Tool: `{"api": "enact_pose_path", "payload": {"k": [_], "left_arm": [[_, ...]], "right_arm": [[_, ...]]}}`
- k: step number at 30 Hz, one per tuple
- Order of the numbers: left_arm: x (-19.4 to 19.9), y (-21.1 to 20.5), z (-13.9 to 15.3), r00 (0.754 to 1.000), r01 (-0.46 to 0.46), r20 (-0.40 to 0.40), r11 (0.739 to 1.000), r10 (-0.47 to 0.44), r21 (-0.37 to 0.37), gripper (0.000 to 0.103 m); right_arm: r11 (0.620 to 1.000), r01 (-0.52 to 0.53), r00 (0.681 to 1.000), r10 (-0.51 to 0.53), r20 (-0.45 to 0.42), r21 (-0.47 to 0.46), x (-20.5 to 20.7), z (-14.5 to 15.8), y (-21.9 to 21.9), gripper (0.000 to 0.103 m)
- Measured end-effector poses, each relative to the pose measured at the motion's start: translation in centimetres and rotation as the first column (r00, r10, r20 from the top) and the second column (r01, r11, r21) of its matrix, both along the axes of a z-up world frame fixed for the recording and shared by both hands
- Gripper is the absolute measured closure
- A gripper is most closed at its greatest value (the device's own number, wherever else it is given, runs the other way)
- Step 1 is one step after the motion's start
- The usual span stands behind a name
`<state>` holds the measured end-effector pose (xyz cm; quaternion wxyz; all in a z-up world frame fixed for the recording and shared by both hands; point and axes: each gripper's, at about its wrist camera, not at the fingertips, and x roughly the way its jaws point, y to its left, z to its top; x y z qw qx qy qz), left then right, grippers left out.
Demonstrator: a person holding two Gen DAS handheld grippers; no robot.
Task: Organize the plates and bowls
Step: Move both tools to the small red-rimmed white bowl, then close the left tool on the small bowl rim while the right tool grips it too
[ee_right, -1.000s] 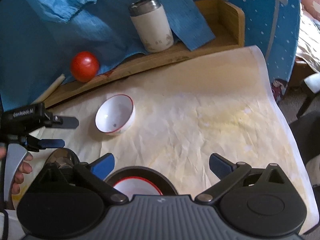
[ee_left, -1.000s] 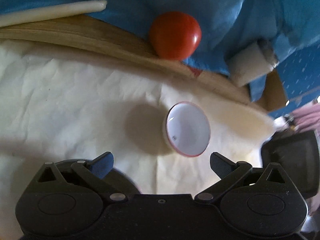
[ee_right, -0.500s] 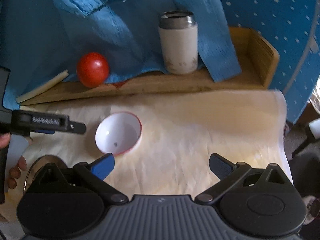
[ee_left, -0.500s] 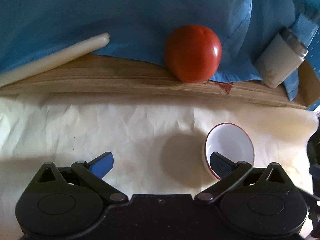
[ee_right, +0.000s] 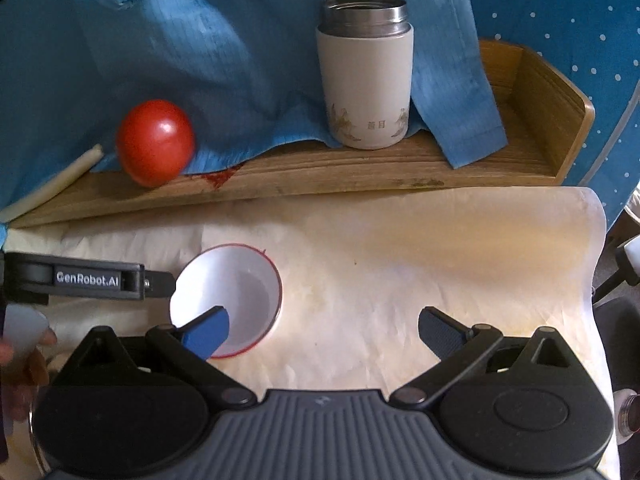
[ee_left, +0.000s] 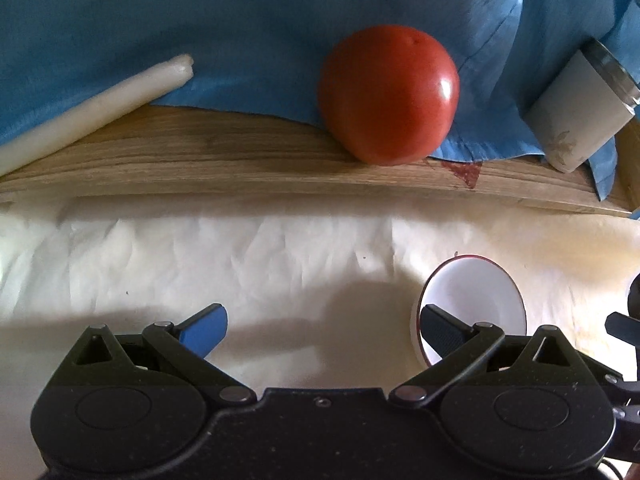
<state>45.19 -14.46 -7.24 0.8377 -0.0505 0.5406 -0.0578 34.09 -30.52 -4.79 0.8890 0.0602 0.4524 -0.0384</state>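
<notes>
Left tool (ee_left: 323, 330) spread wide, nothing between its fingers; its right finger (ee_left: 442, 330) overlaps the bowl (ee_left: 480, 292) in the left wrist view, but contact can't be told. In the right wrist view the left tool (ee_right: 160, 282) comes in from the left edge, its tip just beside the bowl's (ee_right: 236, 284) left rim, black body marked GenRobot.AI. A hand (ee_right: 24, 344) grips it at lower left, partly blurred

Right tool (ee_right: 323, 330) also spread wide, empty, hovering low over the counter (ee_right: 400, 272). Its left blue finger (ee_right: 208, 330) sits in front of the bowl's near rim; touching or not can't be told. Its right finger (ee_right: 440, 330) is over bare paper

Bowl: small, white inside, thin red rim, upright and empty, standing on the crinkled cream paper (ee_right: 440, 240) that covers the counter, left of centre in the right wrist view, near the front of the paper

Behind the paper a low wooden tray (ee_right: 340, 176) with a raised right wall. On it: red tomato (ee_right: 154, 142) at the left, resting on the edge of a blue cloth (ee_right: 220, 60) draped over the back; white stick-like object (ee_right: 52, 188) lying slanted at the far left; white tumbler (ee_right: 366, 76) with steel top standing upright toward the right, cloth hanging on both sides. Small red stain (ee_right: 220, 176) on the tray front just right of the tomato

Blue dotted fabric (ee_right: 560, 8) behind the tray at upper right
</notes>
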Motion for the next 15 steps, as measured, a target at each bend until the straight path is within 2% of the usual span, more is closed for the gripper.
{"api": "enact_pose_path", "payload": {"k": [5,10,15], "left_arm": [[0.3,-0.1,-0.2,1.0,0.011,-0.008,1.0,-0.011,-0.005,0.001],[0.0,0.0,0.0,1.0,0.027,0.004,1.0,-0.027,0.002,0.001],[-0.4,-0.4,0.3,0.999,0.051,0.008,0.999,-0.051,0.008,0.001]], "right_arm": [[0.999,0.003,1.0,-0.003,0.014,-0.041,0.3,-0.2,0.3,0.0],[0.999,0.038,0.999,-0.038,-0.014,0.019,0.8,-0.9,-0.4,0.001],[0.999,0.022,1.0,-0.021,-0.018,0.028,1.2,-1.4,-0.3,0.002]]}}
